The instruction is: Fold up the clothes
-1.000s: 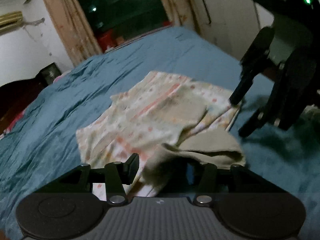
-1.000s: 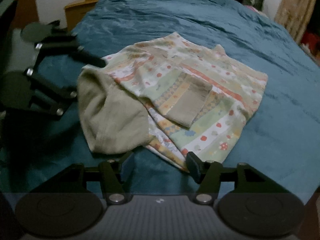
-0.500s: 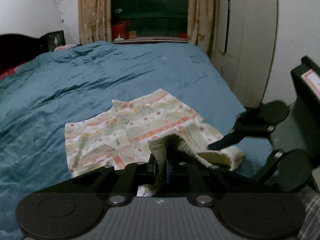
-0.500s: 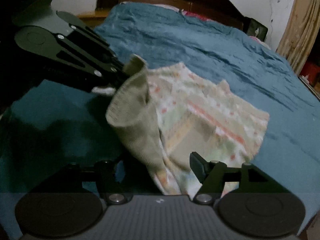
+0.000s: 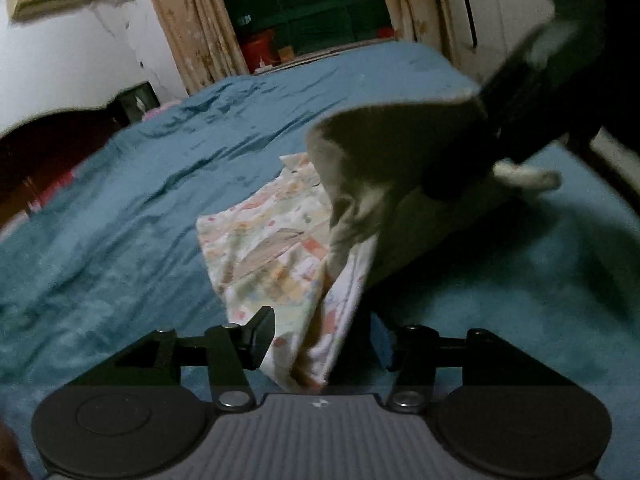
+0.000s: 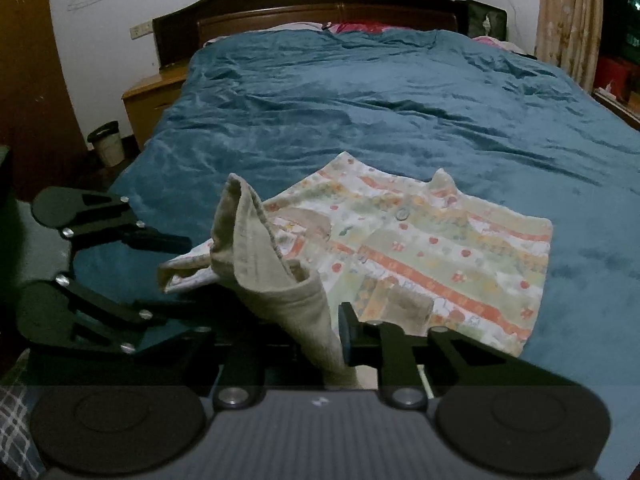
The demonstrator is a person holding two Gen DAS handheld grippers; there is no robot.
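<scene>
The shirt (image 6: 420, 248) hem is pinched by the right gripper (image 6: 320, 344); the left gripper (image 5: 320, 336) is spread, so the fold may be lost.

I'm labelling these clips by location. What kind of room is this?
A bedroom, most likely in a home. A wide bed under a teal blanket fills the view, with a dark wooden headboard against the wall, a nightstand beside it and a curtained window showing night outside.

Black left tongs (image 5: 322, 338), black right tongs (image 6: 316, 340), silver screws, grey ribbed housing, round black discs
</scene>
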